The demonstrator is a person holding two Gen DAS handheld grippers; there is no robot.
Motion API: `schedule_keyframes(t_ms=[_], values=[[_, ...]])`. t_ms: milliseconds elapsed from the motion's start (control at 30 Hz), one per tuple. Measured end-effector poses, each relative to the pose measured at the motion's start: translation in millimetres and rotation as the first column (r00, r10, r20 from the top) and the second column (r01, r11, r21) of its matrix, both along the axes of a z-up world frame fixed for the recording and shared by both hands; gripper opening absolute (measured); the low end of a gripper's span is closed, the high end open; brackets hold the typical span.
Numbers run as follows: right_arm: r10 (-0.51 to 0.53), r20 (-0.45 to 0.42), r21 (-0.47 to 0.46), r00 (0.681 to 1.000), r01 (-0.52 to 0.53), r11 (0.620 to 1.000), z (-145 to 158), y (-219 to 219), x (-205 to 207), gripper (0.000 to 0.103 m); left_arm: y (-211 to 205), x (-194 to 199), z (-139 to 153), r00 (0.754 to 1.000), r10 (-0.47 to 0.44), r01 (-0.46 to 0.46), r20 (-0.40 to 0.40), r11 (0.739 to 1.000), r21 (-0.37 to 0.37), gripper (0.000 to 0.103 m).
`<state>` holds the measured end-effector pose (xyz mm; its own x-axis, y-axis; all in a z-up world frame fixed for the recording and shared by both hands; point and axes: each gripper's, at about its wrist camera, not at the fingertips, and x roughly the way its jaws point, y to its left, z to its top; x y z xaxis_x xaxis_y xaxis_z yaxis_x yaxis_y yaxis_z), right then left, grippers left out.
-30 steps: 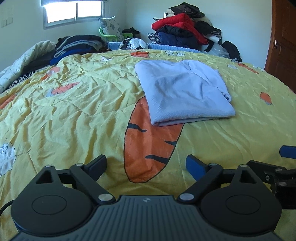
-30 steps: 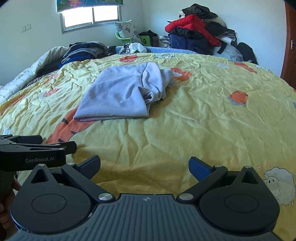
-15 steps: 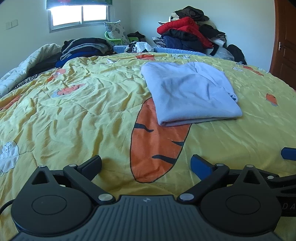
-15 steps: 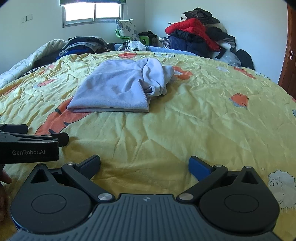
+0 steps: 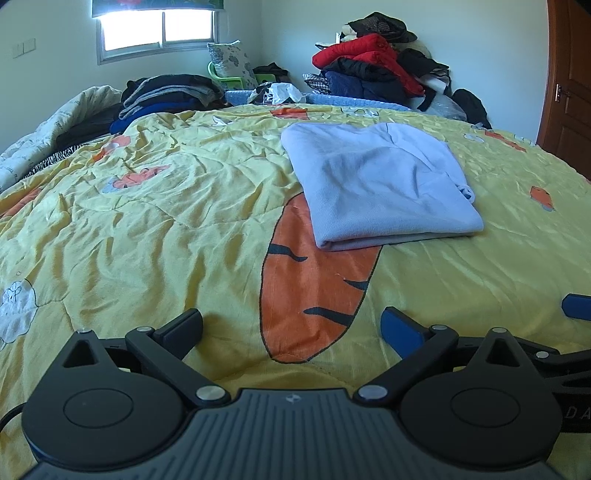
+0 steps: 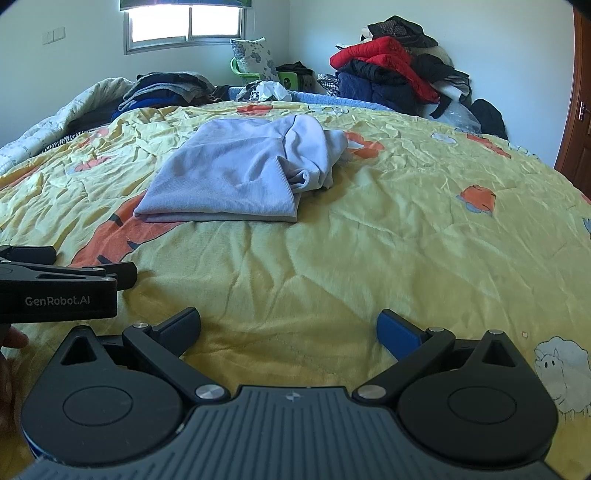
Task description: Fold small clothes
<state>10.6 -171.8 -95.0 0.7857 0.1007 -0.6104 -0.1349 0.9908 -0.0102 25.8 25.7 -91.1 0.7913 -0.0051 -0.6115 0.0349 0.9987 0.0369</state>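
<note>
In the left wrist view our left gripper (image 5: 291,325) fills the bottom of the frame with its jaws spread as wide as they go. They have just finished opening, and only the yellow quilt (image 5: 147,229) shows between them. Its fingers (image 5: 400,326) hold nothing. The folded light-blue garment (image 5: 376,184) lies flat on the quilt, right of centre in the upper half of that frame and well apart from the fingertips. Its near folded edge rests over the top of the big orange carrot print (image 5: 317,295). At the right edge of the same frame a blue finger pad of our right gripper (image 5: 576,306) pokes in.

In the right wrist view our right gripper (image 6: 288,325) sits at the bottom centre, jaws wide apart and empty, with bare quilt (image 6: 369,240) between them. The light-blue garment (image 6: 236,173) appears left of centre in the upper half, and a bunched part of it sticks out on its right side. Our left gripper (image 6: 74,280) reaches in from the left edge, marked GenRobot.AI.

At the top of both frames we see a window (image 5: 159,29), a stack of dark folded clothes (image 5: 166,96) at the upper left, and a pile of red and dark jackets (image 5: 376,66) at the upper right against the wall. A brown door (image 5: 569,92) stands at the right edge.
</note>
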Motion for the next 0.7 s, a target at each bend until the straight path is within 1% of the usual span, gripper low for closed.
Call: schedule_keyframes(t_ms=[133,200,700], values=[[-0.062,0.005,-0.009,0.998,0.062,0.998,-0.4,-0.2,-0.1,0.102,1.1,-0.8,-0.2,0.999,-0.040,0.040,-0.002,0.999,-0.003,0.103],[-0.083,0.003,-0.003,0.997,0.083,0.997,-1.8,-2.8,-0.7,0.102,0.7,-0.6,-0.3,0.999,-0.039,0.039,-0.002,0.999,-0.001,0.103],[-0.079,0.003,-0.002,0.997,0.079,0.997,-2.7,-4.2,-0.2,0.103,2.5,-0.2,0.5,0.999,-0.033,0.033,-0.001,0.999,-0.001,0.103]])
